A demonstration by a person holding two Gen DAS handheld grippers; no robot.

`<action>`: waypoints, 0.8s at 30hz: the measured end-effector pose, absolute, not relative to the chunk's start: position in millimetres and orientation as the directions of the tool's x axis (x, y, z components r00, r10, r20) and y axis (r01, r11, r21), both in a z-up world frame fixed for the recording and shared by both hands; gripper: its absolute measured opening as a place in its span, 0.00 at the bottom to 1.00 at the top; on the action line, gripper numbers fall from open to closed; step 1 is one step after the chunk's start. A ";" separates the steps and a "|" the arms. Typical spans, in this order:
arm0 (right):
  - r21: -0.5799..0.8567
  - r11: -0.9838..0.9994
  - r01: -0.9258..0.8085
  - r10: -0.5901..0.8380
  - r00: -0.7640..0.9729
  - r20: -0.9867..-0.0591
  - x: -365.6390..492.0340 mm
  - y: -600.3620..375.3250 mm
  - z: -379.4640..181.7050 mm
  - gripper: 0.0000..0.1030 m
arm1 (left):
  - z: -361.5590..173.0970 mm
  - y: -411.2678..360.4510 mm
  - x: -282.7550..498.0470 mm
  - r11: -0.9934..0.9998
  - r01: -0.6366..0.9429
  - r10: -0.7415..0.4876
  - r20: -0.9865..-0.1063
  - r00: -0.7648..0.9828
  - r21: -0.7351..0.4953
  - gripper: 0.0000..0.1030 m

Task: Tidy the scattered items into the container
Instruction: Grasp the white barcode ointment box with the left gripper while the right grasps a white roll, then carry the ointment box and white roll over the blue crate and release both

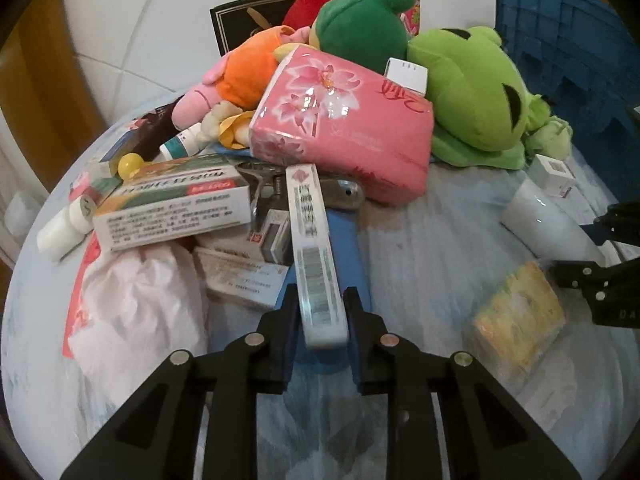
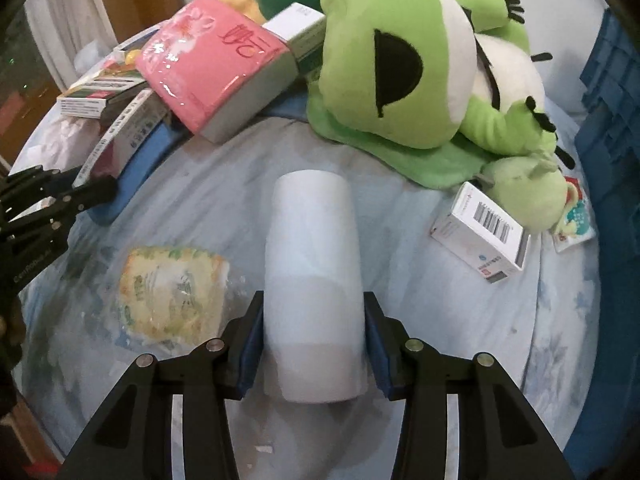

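My left gripper [image 1: 321,320] is shut on a long narrow white box [image 1: 314,248] with a barcode, held edge-up over a blue flat item [image 1: 346,236]. My right gripper [image 2: 313,340] is shut on a white cylindrical cup [image 2: 314,280] that points away from me over the pale blue cloth. The blue crate [image 1: 568,52] stands at the far right, also at the right edge of the right wrist view [image 2: 612,128]. The right gripper shows at the right edge of the left wrist view [image 1: 608,248], holding the cup [image 1: 544,220].
A pile lies beyond: pink tissue pack [image 1: 344,128], light green frog plush [image 2: 404,80], dark green plush [image 1: 360,24], orange plush [image 1: 244,68], medicine boxes [image 1: 176,208], a small white box [image 2: 480,236], a yellow wrapped pack [image 2: 172,292], a white plastic bag [image 1: 136,304].
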State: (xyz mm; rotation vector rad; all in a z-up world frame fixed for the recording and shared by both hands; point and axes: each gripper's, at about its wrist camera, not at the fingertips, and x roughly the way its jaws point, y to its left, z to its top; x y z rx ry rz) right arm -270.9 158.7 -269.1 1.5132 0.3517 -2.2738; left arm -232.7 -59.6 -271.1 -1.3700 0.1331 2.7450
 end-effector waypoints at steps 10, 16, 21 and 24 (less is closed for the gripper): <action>-0.095 -0.895 0.436 -0.109 -0.419 -0.901 -257.1 165.8 -254.0 0.43 | -266.3 -69.4 -234.2 -0.990 -0.141 0.098 -0.792 -0.603 -0.015 0.17; 0.013 -0.927 0.374 -0.184 -0.424 -0.887 -250.4 189.6 -232.9 0.43 | -248.5 -73.1 -215.6 -0.986 -0.169 0.100 -0.757 -0.645 0.014 0.17; 0.035 -0.940 0.338 -0.203 -0.475 -0.856 -238.7 190.5 -207.6 0.43 | -224.1 -68.5 -204.2 -0.980 -0.194 0.103 -0.725 -0.681 0.042 0.17; 0.050 -0.950 0.309 -0.215 -0.528 -0.821 -232.7 181.8 -185.2 0.43 | -205.5 -64.7 -200.0 -0.976 -0.211 0.111 -0.694 -0.711 0.060 0.17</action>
